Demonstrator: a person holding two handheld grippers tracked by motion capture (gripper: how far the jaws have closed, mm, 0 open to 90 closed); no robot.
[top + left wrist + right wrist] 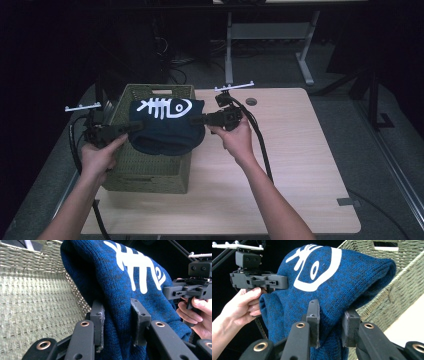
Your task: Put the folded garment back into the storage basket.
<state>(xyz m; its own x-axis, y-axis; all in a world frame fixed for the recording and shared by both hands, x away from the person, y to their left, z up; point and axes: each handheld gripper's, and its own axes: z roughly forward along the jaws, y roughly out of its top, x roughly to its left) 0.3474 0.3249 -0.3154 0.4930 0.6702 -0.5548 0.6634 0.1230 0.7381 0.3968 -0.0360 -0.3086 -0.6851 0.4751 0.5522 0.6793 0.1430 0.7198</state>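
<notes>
The left hand-held gripper (131, 127) and right hand-held gripper (196, 120) each pinch a side of the blue knit hat (167, 125), stretched level between them with its fishbone print up, just over the woven basket (150, 172) on the desk (300, 165), so lowering and letting go seem left

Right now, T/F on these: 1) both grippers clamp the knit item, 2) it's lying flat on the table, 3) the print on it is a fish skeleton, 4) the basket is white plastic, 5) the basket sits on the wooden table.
1) True. The left gripper and right gripper are each shut on the blue knit garment.
2) False. It is held up between the grippers, over the basket.
3) True. A white fish skeleton print shows on top.
4) False. It is a green woven basket.
5) True. It stands at the left of the wooden table.
</notes>
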